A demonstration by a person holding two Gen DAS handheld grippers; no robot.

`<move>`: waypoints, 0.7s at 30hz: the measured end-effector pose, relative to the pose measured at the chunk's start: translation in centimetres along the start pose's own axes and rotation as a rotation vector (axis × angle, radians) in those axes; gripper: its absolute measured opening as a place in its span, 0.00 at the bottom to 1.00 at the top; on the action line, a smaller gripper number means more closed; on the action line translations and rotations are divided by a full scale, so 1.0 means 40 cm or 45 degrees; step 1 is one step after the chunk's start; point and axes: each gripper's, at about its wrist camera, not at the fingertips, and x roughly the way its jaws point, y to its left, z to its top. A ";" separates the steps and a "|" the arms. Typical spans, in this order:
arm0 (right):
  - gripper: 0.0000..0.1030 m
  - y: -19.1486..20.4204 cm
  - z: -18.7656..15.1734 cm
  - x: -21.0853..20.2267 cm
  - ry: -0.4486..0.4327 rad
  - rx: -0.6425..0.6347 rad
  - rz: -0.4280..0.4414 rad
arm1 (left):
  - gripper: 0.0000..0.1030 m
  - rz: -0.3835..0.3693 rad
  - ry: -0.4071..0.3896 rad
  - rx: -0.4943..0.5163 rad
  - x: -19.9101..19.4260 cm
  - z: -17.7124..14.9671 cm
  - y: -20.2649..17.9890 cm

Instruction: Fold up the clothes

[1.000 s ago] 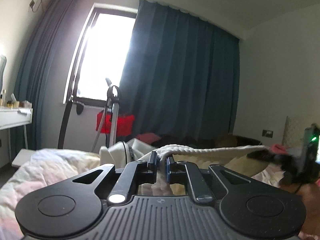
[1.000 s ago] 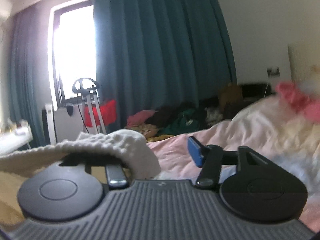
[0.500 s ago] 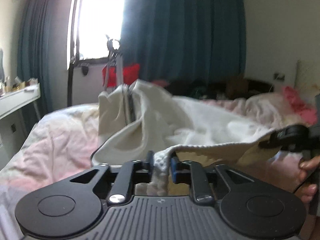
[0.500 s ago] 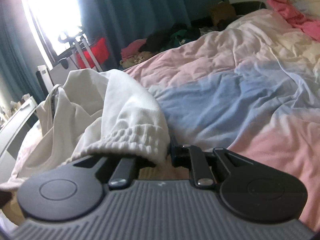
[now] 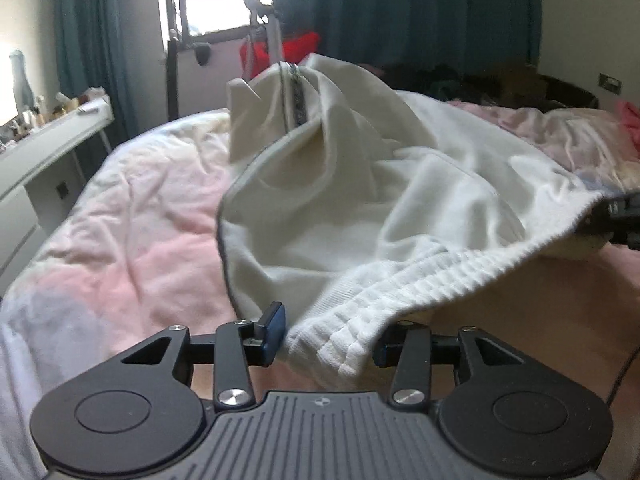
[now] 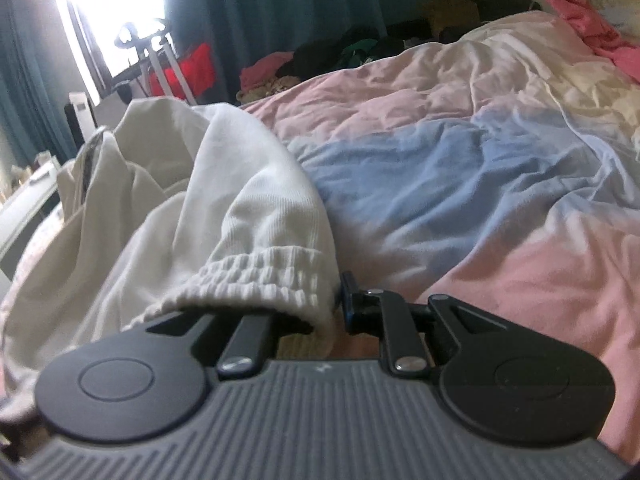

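Behind bunched white garment — right gripper's left finger hidden.

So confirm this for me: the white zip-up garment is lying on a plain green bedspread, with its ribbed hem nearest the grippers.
Not quite. The bedspread is not plain green; it is pink with a blue patch, as the right wrist view shows clearly. The rest holds: the white zip-up garment lies on it, and its ribbed hem is the part nearest the grippers.
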 end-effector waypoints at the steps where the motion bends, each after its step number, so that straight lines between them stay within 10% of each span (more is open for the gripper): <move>1: 0.16 0.007 -0.002 -0.002 0.004 -0.017 0.009 | 0.35 0.021 -0.055 -0.023 -0.014 0.006 0.012; 11: 0.15 0.129 0.011 -0.165 -0.083 -0.287 0.289 | 0.19 0.135 -0.371 -0.072 -0.128 0.163 0.167; 21: 0.26 0.083 -0.040 -0.195 0.262 -0.274 0.343 | 0.31 -0.010 0.218 -0.013 -0.078 0.090 0.243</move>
